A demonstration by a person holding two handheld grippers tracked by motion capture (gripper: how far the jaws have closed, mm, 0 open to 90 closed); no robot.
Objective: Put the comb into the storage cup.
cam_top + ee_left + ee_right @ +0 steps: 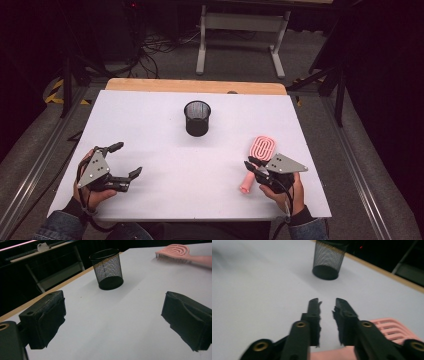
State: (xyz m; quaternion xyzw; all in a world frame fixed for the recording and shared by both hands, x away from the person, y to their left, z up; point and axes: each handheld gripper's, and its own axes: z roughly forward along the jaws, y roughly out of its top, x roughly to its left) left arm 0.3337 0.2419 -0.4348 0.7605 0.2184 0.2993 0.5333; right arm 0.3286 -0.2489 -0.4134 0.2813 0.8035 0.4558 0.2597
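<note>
Backdrop: dark room, grey floor, white bench (pixel 165 150) with a wooden far edge, a white-legged stand (pixel 240 37) beyond.
Nearest, left side: left hand-held gripper (pixel 122 160) low over the near-left corner, jaws spread wide, nothing between them, parked well apart from everything else.
Nearest, right side: right hand-held gripper (pixel 251 164) down at the near-right of the bench, right on top of the pink hairbrush (pixel 258 155).
Right jaws: narrowly parted, a slim gap showing between them in the right gripper view, not clamped on anything, tips reaching past the handle toward bare bench.
Brush position: flat on the bench, vented head (pixel 175 251) pointing away from the person, handle (pixel 247 183) trailing back under the gripper body.
Farther out: black mesh cup (pixel 197 118) upright, mid-bench toward the far edge, well apart from the brush, mouth open and unobstructed.
Step in hand, by the look of it: taking hold of the brush by its handle, probably to stand it in the cup.
Doing it well: draw back a little so the jaws straddle the handle rather than overshoot it, open slightly wider, settle low, squeeze across the handle's narrow sides.
Worth watching: a grip too near the head leaves the handle swinging; a glancing touch slides the brush across the smooth bench.
</note>
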